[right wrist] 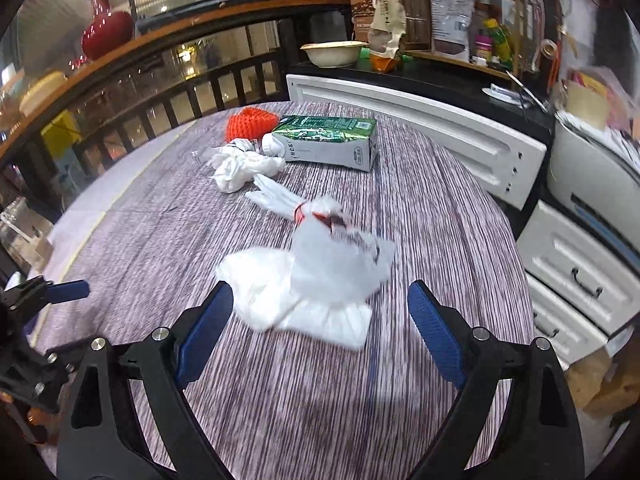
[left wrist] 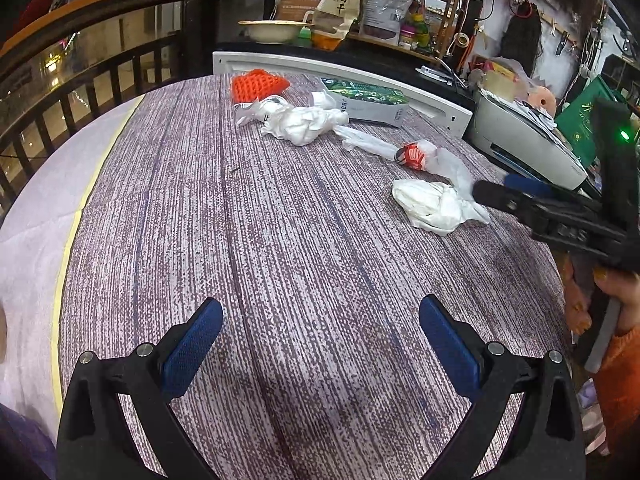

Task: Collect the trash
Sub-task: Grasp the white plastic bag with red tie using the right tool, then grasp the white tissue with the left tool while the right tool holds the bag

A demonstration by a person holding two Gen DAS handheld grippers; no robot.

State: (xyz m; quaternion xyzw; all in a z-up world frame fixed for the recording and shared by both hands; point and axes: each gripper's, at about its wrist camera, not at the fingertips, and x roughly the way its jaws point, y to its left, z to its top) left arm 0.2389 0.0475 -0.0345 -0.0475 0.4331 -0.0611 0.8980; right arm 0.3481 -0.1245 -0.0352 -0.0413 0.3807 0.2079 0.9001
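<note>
Trash lies on a round table with a purple woven cloth (left wrist: 280,260). Nearest is a crumpled white tissue (right wrist: 268,292) with a clear plastic bag (right wrist: 340,256) tied in red on top of it. My right gripper (right wrist: 320,292) is open, its blue pads either side of this pile without touching it; it enters the left wrist view at the right (left wrist: 498,188), beside the tissue (left wrist: 434,204). Farther back lie a knotted white bag (left wrist: 298,122), an orange foam net (left wrist: 258,86) and a green milk carton (right wrist: 332,140). My left gripper (left wrist: 320,320) is open over bare cloth.
A white panel (left wrist: 340,70) stands along the table's far edge, a printer (left wrist: 520,136) and white drawers (right wrist: 576,272) to the right. A dark wooden railing (right wrist: 160,92) curves behind on the left. A bowl (left wrist: 272,30) and packets sit on the back counter.
</note>
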